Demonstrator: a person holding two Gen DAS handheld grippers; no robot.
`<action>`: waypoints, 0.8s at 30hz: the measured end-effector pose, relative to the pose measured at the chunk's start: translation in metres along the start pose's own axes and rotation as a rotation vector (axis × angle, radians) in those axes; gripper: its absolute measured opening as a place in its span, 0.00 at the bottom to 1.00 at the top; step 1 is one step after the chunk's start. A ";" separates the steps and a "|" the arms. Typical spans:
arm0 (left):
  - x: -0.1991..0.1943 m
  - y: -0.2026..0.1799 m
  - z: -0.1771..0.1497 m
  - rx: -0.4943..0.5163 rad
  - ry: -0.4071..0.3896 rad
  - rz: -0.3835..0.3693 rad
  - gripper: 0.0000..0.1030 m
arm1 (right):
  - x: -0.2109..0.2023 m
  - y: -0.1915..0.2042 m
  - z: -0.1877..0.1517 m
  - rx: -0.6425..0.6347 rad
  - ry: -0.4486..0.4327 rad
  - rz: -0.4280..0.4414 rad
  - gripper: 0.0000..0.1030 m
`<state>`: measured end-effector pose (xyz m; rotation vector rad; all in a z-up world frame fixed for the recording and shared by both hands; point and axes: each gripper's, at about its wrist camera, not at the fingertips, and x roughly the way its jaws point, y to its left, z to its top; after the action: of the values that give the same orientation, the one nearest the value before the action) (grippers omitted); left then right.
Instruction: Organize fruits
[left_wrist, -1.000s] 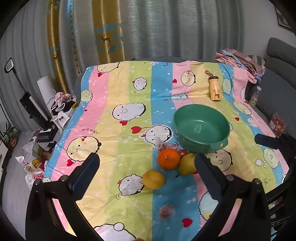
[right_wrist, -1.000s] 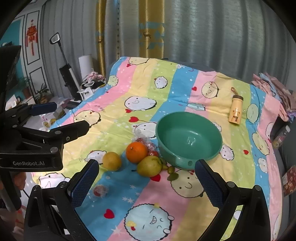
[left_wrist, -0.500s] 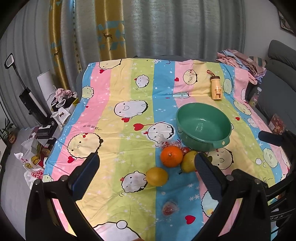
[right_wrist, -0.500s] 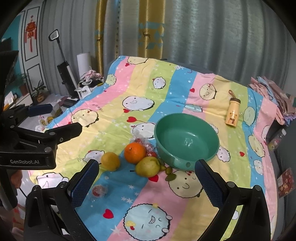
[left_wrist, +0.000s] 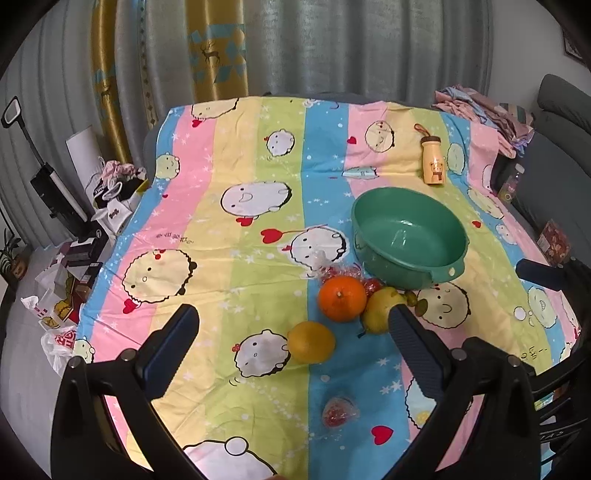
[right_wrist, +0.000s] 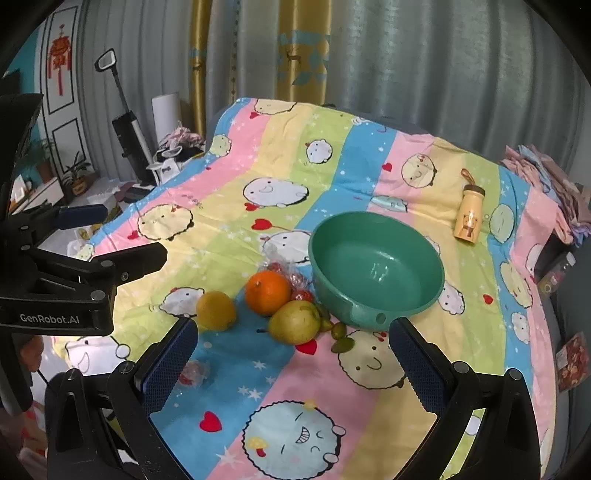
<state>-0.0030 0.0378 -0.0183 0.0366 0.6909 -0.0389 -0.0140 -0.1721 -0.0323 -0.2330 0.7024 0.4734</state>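
Nearest the lens: left gripper (left_wrist: 290, 339) hung wide apart over the striped cartoon cloth (left_wrist: 229, 229), nothing between its blue pads. Same for the right gripper (right_wrist: 291, 345) — spread wide, empty, held above the near edge of the cloth.

Just past the left gripper's fingers lay a small wrapped red sweet (left_wrist: 340, 411) on the blue stripe, alone, apart from the fruit. Seen also from the right wrist, low beside that gripper's left finger (right_wrist: 194, 373).

Next out, the fruit, all loose on the cloth. A yellow-orange citrus (left_wrist: 311, 341) sat nearest, slightly apart from the others. Behind it a bright orange (left_wrist: 341, 302), and touching its right side a yellow-green pear (left_wrist: 380, 310), stem toward the camera. From the right wrist: citrus (right_wrist: 216, 310), orange (right_wrist: 267, 291), pear (right_wrist: 294, 322) in a slanting row. Tucked beside the pear, a few small green fruits (right_wrist: 338, 330), hard to name. Behind the orange, a crumpled clear bag with red pieces (right_wrist: 286, 271) inside.

Right behind that cluster stood the green bowl (left_wrist: 454, 236), upright, nothing in it, its lip handle facing the fruit — close to the pear, contact unclear.

Farther back, a yellow bear-print bottle (left_wrist: 433, 158) stood well apart from the bowl. Beyond, at the right far corner, a heap of folded clothes (left_wrist: 484, 107); then grey and gold curtains (left_wrist: 332, 48).
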 end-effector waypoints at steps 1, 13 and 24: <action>0.002 0.001 -0.001 -0.003 0.006 -0.002 1.00 | 0.003 -0.001 -0.001 0.005 0.006 0.002 1.00; 0.038 0.030 -0.021 -0.145 0.184 -0.157 1.00 | 0.027 -0.006 -0.016 0.061 0.023 0.127 1.00; 0.061 0.050 -0.069 -0.147 0.351 -0.292 0.99 | 0.081 0.010 -0.059 0.190 0.137 0.443 1.00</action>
<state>0.0027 0.0893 -0.1096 -0.2032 1.0439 -0.2666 0.0019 -0.1575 -0.1305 0.0737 0.9323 0.8124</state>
